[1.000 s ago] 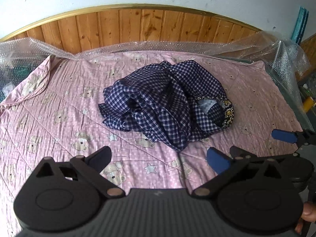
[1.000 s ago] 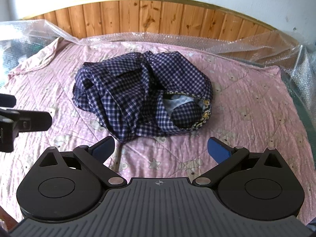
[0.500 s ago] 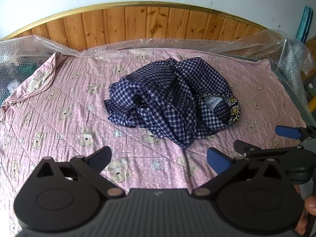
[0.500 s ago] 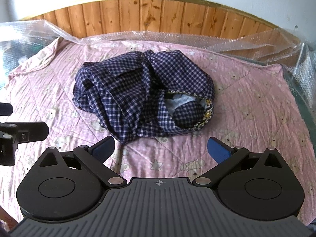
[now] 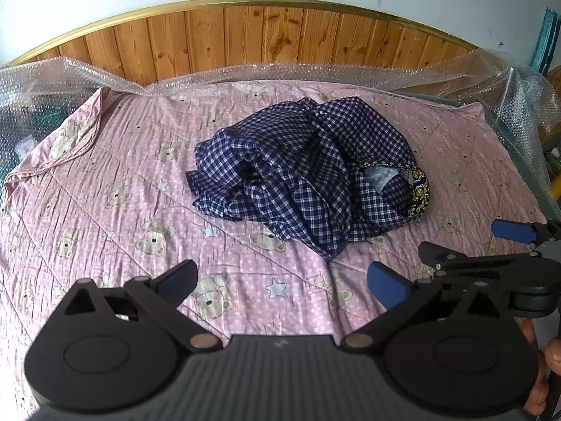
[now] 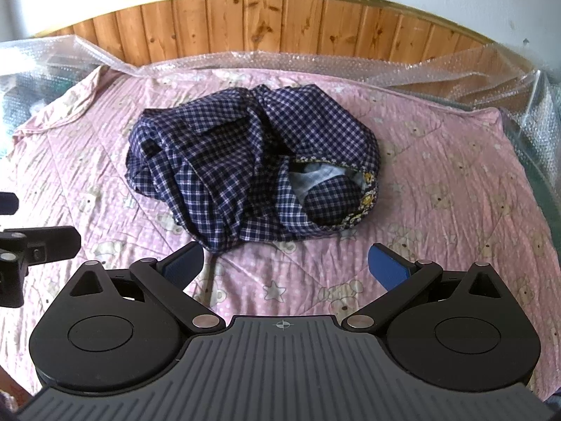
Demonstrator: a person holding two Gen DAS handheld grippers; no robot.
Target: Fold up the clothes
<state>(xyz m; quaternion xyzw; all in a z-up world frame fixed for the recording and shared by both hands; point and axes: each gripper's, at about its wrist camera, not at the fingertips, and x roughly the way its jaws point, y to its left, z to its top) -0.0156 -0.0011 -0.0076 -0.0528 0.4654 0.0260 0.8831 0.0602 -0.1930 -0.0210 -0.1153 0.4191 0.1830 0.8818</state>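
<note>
In the left wrist view, the left gripper (image 5: 280, 280) fills the lower part of the frame, its two blue-tipped fingers spread wide apart with nothing between them, above a pink quilt (image 5: 105, 217) printed with small bears and stars. A crumpled navy checked shirt (image 5: 301, 175) lies in a heap in the middle of the frame, well apart from the fingers, and its lowest fold points toward the lower centre. On the right side of the heap there is a dark band with a gold flower pattern (image 5: 420, 193) beside a pale grey inner cloth. Bubble wrap (image 5: 315, 72) runs along the far edge of the quilt, under a wooden headboard (image 5: 280, 35) with a gold rim at the top of the frame. At the right edge the right gripper (image 5: 470, 242) shows from the side, fingers also apart, and some fingertips of a hand (image 5: 547, 354) appear in the lower right corner. In the right wrist view, the right gripper (image 6: 284, 266) is at the bottom of the frame with its fingers held wide and empty. The same checked shirt (image 6: 245, 168) sits in the centre on the quilt (image 6: 438, 193), its near edge just above the left fingertip, not touching it. The patterned band (image 6: 368, 200) is at the right side of the heap. At the left edge of the frame part of the left gripper (image 6: 21, 228) is seen, and the headboard (image 6: 280, 24) and bubble wrap (image 6: 350, 66) cross the top
</note>
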